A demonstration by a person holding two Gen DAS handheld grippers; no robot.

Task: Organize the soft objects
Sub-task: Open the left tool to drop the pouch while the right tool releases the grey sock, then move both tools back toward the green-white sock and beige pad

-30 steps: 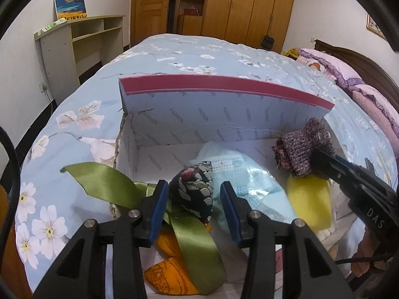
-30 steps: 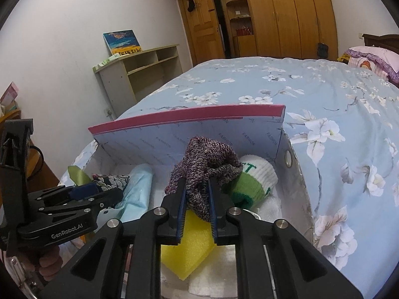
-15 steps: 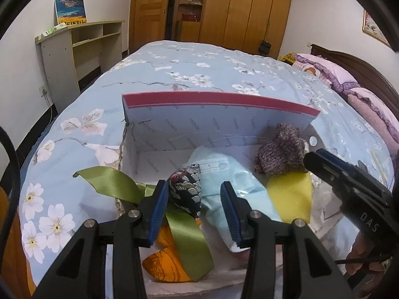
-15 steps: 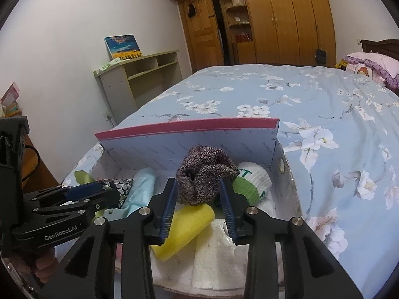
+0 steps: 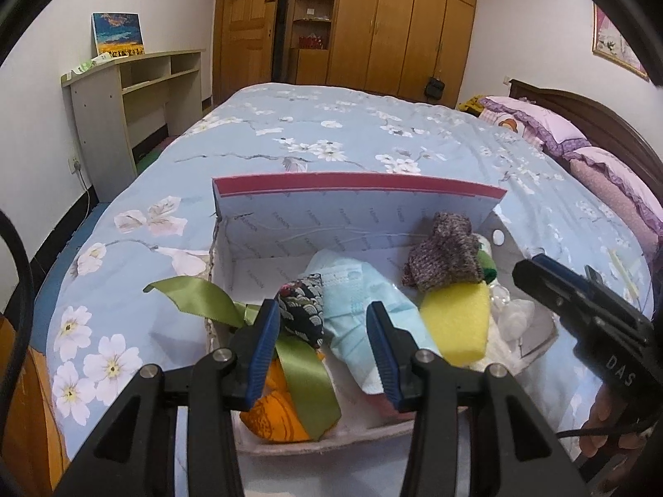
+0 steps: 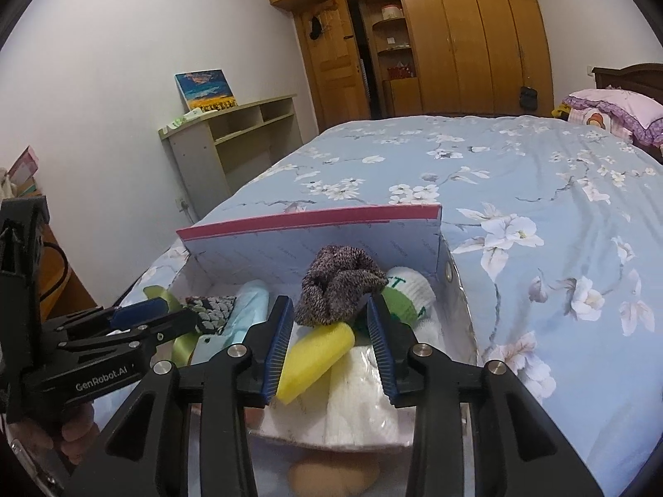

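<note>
Both tongs (image 5: 321, 341) (image 6: 329, 346) apart — right opening, empty — above box (image 5: 356, 211)

Knitted wool sock (image 5: 445, 259), coarse; satin ribbon (image 5: 304, 377), glossy green; foam sponge (image 5: 458, 323), matt yellow; cardboard box (image 5: 356, 211), smooth; wardrobe (image 5: 398, 29), varnished wood.

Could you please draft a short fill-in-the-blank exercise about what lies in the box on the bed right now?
1. The knitted sock rests partly on top of a ____ sponge.
2. The box sits on a bed cover printed with ____.
3. The right gripper, its jaws opening, holds ____.
4. The ribbon draped over the box's left edge is ____.

Missing words: yellow; flowers; nothing; green
</note>
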